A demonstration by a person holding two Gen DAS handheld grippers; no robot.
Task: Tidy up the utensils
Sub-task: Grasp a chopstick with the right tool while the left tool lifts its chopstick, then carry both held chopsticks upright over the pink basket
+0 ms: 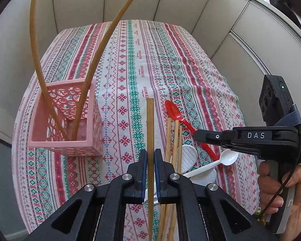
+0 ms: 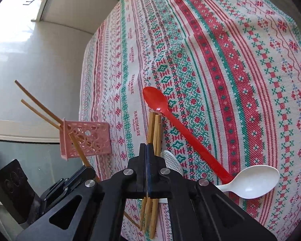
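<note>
One light, stiff chopstick (image 1: 150, 124) sits pinched mid-shaft in your left gripper (image 1: 150, 160), basket (image 1: 66, 118) at 10 o'clock; right gripper (image 2: 146, 160) is closed, empty.

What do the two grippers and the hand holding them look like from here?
Both the left gripper and right gripper are matte black with silver pivot bolts and blue-edged pads. The right one carries a white "DAS" label, a strapped black camera with a green light, a brown cable, a bare hand.
</note>
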